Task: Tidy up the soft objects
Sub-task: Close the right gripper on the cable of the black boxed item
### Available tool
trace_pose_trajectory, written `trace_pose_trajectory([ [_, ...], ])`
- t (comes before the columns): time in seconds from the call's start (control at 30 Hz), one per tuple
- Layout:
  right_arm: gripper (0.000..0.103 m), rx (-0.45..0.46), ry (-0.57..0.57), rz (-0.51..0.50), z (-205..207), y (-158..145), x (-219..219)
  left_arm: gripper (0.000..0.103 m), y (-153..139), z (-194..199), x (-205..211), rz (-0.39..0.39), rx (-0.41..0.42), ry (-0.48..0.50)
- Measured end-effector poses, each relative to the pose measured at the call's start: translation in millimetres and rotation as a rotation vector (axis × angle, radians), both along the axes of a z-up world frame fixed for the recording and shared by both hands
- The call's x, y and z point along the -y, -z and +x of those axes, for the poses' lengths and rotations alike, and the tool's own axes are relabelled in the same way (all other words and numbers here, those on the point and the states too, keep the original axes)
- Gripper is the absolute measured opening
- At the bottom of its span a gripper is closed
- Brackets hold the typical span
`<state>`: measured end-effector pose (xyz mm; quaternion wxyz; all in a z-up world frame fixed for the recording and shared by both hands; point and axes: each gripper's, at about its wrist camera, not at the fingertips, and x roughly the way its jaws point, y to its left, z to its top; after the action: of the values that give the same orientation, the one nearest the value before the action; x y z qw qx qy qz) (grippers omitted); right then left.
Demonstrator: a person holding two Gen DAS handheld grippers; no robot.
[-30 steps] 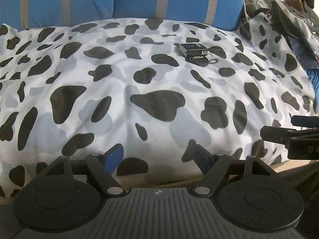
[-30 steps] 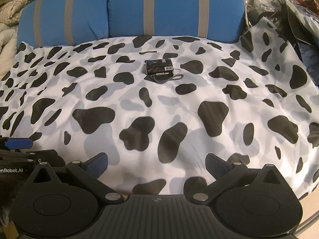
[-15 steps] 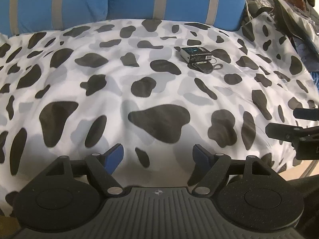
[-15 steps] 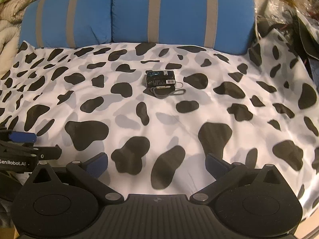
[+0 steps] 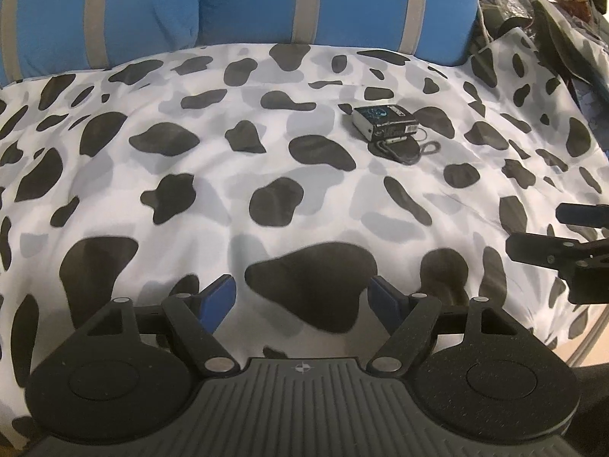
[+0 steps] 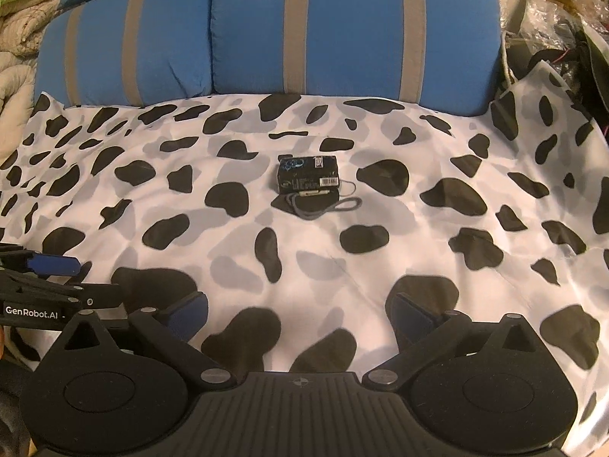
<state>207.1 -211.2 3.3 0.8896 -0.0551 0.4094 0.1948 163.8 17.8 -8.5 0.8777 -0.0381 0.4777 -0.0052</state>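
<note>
Presently both of my grippers hang over the near edge of the cow-print sheet point(image 5: 266, 175), pointed down and forward across it. My left gripper point(image 5: 302, 297) has its jaws standing wide apart, nothing between the blue pads point(image 5: 217, 299), only a black patch of the sheet showing in the gap. My right gripper point(image 6: 298, 314) is likewise spread wide and holds nothing; its pads frame bare sheet. Each gripper shows at the edge of the other's view, so they sit side by side, near but not touching.

The sheet, white with black and grey blotches, lies spread and mostly flat, with shallow wrinkles, its far edge meeting two blue pillows point(image 6: 354, 34) with grey stripes that stand side by side against one another. On the sheet, well ahead of both grippers and apart from them, rests a small black box point(image 6: 307, 173) with a barcode label; a dark looped cord point(image 6: 323, 203) lies just in front of it, touching or nearly so. To the far right is a heap of clutter point(image 6: 563, 19); at far left, beige quilted bedding point(image 6: 15, 64).
</note>
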Motion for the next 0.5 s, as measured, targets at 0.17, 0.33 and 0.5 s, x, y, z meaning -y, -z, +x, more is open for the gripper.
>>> trace_pose_trajectory([
  [0.17,0.096,0.002,-0.026,-0.003,16,4,-9,0.076,1,15,0,0.002,0.000,0.009],
  [0.33,0.091,0.014,-0.058,-0.012,32,8,-16,0.076,1,31,-1,0.005,0.003,0.013],
  [0.5,0.085,0.014,-0.092,-0.004,51,16,-22,0.076,1,49,-5,-0.003,0.001,0.011],
])
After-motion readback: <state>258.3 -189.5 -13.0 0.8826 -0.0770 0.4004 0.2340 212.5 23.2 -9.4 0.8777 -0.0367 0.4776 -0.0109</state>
